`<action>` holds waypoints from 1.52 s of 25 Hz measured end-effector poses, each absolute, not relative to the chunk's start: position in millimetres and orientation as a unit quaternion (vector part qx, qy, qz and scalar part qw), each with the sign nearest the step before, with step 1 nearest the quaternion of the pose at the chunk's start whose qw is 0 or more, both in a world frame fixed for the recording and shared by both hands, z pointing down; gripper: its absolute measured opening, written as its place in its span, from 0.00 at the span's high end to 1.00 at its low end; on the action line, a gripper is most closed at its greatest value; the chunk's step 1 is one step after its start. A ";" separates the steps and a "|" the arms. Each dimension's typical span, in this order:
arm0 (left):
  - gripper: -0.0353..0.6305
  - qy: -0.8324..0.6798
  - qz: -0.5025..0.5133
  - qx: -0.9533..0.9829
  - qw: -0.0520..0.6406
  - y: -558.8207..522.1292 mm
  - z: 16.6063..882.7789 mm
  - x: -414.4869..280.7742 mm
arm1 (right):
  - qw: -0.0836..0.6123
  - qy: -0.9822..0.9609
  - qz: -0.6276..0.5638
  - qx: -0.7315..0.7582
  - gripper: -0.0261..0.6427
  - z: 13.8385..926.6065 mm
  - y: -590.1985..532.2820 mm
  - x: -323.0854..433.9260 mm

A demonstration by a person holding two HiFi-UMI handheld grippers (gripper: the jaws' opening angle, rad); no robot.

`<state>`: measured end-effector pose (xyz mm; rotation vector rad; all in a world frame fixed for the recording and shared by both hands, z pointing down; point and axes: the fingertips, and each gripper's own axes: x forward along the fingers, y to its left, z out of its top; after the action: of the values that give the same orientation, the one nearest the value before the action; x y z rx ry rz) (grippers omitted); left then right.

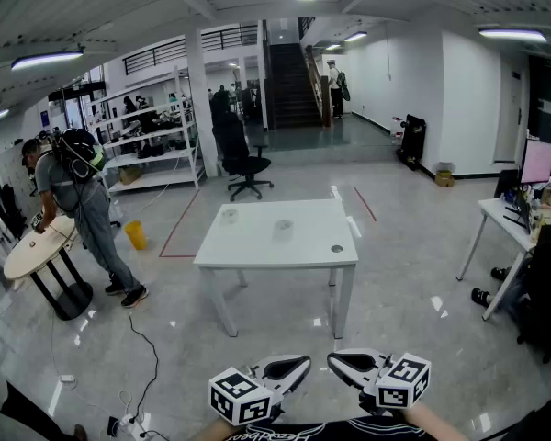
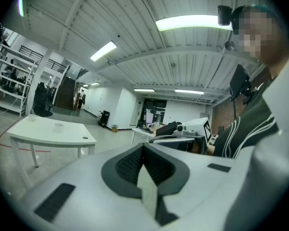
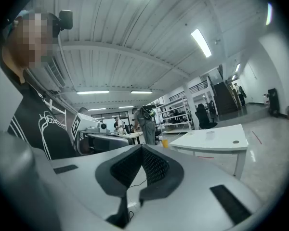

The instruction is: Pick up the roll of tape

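A white table (image 1: pixel 277 246) stands a few steps ahead in the head view. On it sit a small translucent roll (image 1: pixel 282 229), most likely the tape, and a second pale item (image 1: pixel 229 215) farther left. Both grippers are held low at the picture's bottom edge, well short of the table, tips turned toward each other. My left gripper (image 1: pixel 294 369) has its jaws together with nothing in them, and so does my right gripper (image 1: pixel 342 364). The left gripper view shows the shut pads (image 2: pixel 143 150) and the table (image 2: pixel 53 130) far off. The right gripper view shows the same pads (image 3: pixel 141 150) closed, and the table (image 3: pixel 216 138).
A person (image 1: pixel 78 196) leans over a round table (image 1: pixel 37 246) at the left. A black office chair (image 1: pixel 241 159) stands behind the white table, with a yellow bin (image 1: pixel 136 235) left of it. A cable (image 1: pixel 147 356) trails on the floor. A cluttered desk (image 1: pixel 523 223) is at the right.
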<state>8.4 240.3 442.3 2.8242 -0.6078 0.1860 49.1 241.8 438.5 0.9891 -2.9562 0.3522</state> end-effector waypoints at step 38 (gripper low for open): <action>0.94 -0.218 0.091 0.958 0.164 -86.9 490.7 -16.8 | 0.018 -0.932 0.151 0.329 0.94 491.8 -75.3 33.0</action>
<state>-16.8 -86.9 490.7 2.7305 -0.6208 0.2605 33.0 -75.3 491.8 1.0220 -2.8952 0.4688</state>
